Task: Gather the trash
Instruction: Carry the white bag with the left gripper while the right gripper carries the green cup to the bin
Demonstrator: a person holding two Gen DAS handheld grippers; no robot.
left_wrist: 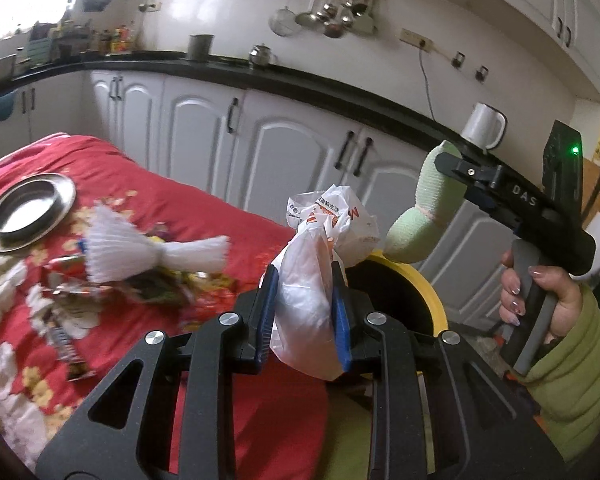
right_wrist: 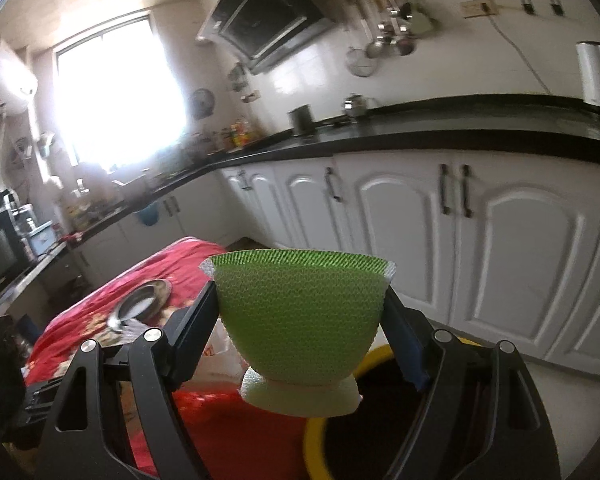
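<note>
you had both claws loaded and over the bin, so this looked like the drop step. your left claw (left_wrist: 304, 312) was pinching a crumpled plastic bag (left_wrist: 320, 272), blue pads pressed on either side of it, bag held just above the near rim of the yellow bin (left_wrist: 428, 296). your right claw (right_wrist: 300, 320) was spread wide but still gripping a green foam net (right_wrist: 300, 312), its fingers pushing in on both sides; in the left view that net (left_wrist: 424, 216) hung over the bin's far side. bin mouth was dark, i couldn't tell what was inside. next move probably called for both claws to let go over the opening, bag a bit further in so it clears the rim.

still on the red cloth of the bench (left_wrist: 236, 240): a white foam net (left_wrist: 148, 248), some wrappers (left_wrist: 72, 292) and a metal plate (left_wrist: 28, 212), which looked empty. so the job seemed partway done.
</note>
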